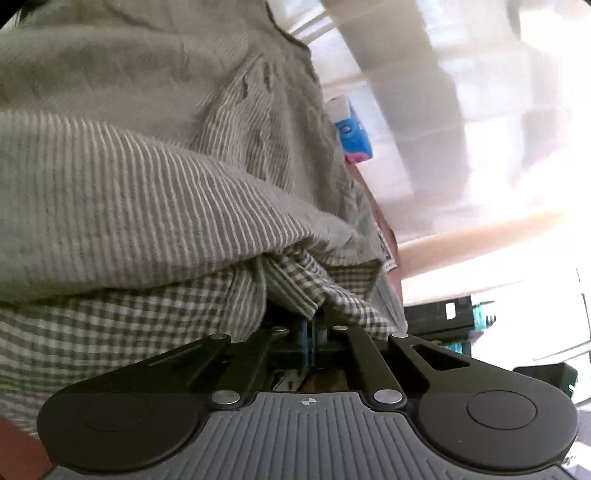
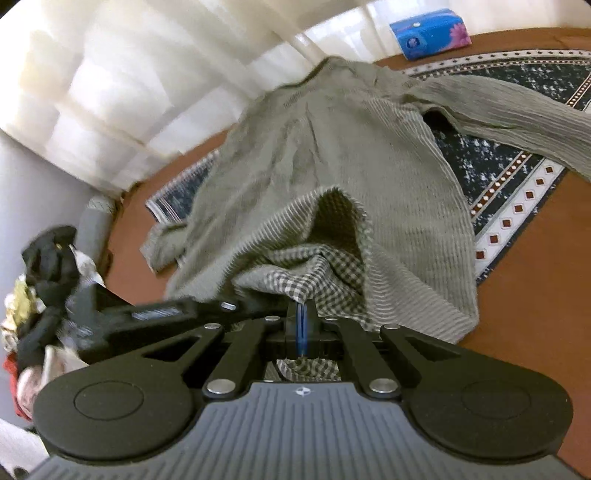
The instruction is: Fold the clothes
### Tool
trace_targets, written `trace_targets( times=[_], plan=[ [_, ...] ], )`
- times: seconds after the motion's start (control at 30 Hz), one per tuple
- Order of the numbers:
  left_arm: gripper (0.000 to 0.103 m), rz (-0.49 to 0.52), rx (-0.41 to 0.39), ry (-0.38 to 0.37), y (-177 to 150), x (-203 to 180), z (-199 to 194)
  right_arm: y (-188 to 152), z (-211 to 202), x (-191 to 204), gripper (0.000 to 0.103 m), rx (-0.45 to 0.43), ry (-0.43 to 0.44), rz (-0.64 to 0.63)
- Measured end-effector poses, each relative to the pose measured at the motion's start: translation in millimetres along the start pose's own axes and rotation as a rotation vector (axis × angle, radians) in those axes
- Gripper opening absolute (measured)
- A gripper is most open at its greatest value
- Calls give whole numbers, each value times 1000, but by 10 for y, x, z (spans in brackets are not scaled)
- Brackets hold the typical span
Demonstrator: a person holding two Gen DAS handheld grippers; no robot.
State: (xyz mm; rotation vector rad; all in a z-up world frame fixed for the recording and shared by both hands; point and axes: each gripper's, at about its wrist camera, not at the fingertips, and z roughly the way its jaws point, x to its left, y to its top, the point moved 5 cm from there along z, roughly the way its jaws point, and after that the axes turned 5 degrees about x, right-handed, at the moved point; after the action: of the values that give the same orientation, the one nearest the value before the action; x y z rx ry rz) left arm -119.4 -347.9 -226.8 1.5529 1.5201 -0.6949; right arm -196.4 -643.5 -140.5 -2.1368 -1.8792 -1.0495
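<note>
Nearest the right wrist camera, the right gripper has its two black jaws pressed together on a bunched corner of a garment, pinching the checked lining at the hem. The garment is a pale grey-green top with fine ribbed stripes on the outside and a small green-and-white check inside. It lies spread over a dark patterned rug on a reddish-brown surface, its neckline pointing away and one long sleeve stretched out to the right. The gripped hem is lifted and curled back, showing the check. A blue tissue box sits beyond the rug, well apart from the cloth. A heap of mixed clothes lies at the far left.

In the left wrist view, the left gripper is likewise clamped on the same garment, jaws together on a fold of check fabric, with striped cloth draped close above it and filling most of the view.
</note>
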Motion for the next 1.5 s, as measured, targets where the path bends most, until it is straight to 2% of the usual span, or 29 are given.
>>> trace_targets(
  times=[0.13, 0.3, 0.33, 0.37, 0.47, 0.6, 0.67, 0.73, 0.77, 0.87, 1.03, 1.1, 1.13, 1.17, 1.2, 1.23, 1.27, 1.33, 1.4, 1.5],
  plan=[
    [0, 52, 51, 11, -33, -20, -190, -60, 127, -71, 4, 53, -65, -24],
    [0, 57, 202, -11, -145, 104, -254, -121, 381, -115, 4, 80, -183, -95],
    [5, 52, 222, 14, -158, 145, -250, -124, 429, -118, 4, 79, -205, -113],
    [19, 63, 226, 62, -172, 183, -254, -126, 472, -130, 4, 77, -225, -119],
    [21, 129, 216, 198, -200, 256, -307, -137, 517, -142, 9, 79, -249, -122],
    [22, 246, 187, 277, -270, 169, -391, -209, 377, -85, 35, 22, -320, -165],
    [31, 335, 199, 302, -372, 82, -398, -295, 226, 8, 37, -35, -354, -218],
    [43, 424, 216, 329, -480, 8, -350, -389, 103, 164, 37, -72, -319, -259],
    [49, 454, 220, 343, -524, 5, -335, -446, 101, 258, 37, -59, -279, -276],
    [52, 527, 233, 387, -637, 15, -290, -585, 246, 499, 37, -1, -201, -335],
    [53, 565, 242, 435, -664, 120, -241, -688, 779, 673, 39, 87, -210, -391],
    [53, 578, 243, 440, -671, 161, -256, -691, 884, 721, 50, 79, -238, -430],
    [48, 584, 248, 444, -670, 180, -258, -688, 921, 724, 50, 68, -266, -451],
    [8, 589, 256, 450, -668, 196, -250, -665, 956, 704, 50, 62, -292, -459],
    [0, 594, 264, 455, -666, 211, -242, -646, 985, 679, 31, 66, -298, -454],
    [0, 590, 264, 461, -658, 221, -257, -625, 999, 643, 11, 77, -285, -433],
    [0, 581, 252, 459, -637, 228, -302, -612, 980, 642, 3, 96, -266, -407],
    [0, 561, 222, 451, -586, 225, -456, -588, 936, 645, 3, 137, -227, -355],
    [0, 542, 198, 433, -532, 219, -637, -608, 838, 727, 3, 224, -157, -325],
    [0, 533, 171, 443, -466, 260, -847, -677, 855, 880, 3, 325, -88, -341]
  ],
)
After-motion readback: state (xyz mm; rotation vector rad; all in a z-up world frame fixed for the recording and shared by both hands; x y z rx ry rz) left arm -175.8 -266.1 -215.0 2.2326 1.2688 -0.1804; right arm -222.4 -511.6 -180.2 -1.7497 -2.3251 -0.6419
